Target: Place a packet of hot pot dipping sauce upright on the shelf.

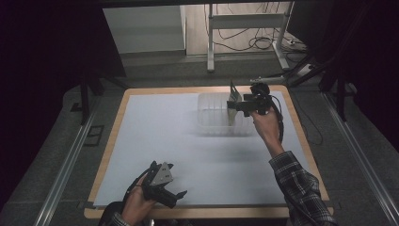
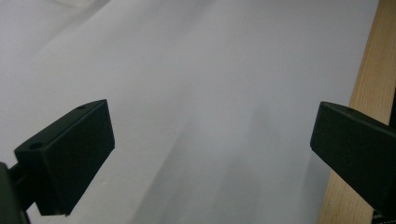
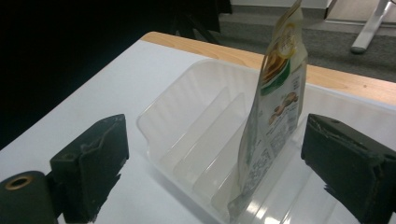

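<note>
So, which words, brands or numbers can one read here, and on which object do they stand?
No text can be read.
The pouch standing in the clear rack carries a round logo and small print, all too blurred to read.
Nothing else bears writing.

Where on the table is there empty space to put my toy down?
The white sheet is bare between the left gripper and the clear rack, and along its left side. It is crowded at the far right, where the right gripper sits by the pouch in the rack.
</note>
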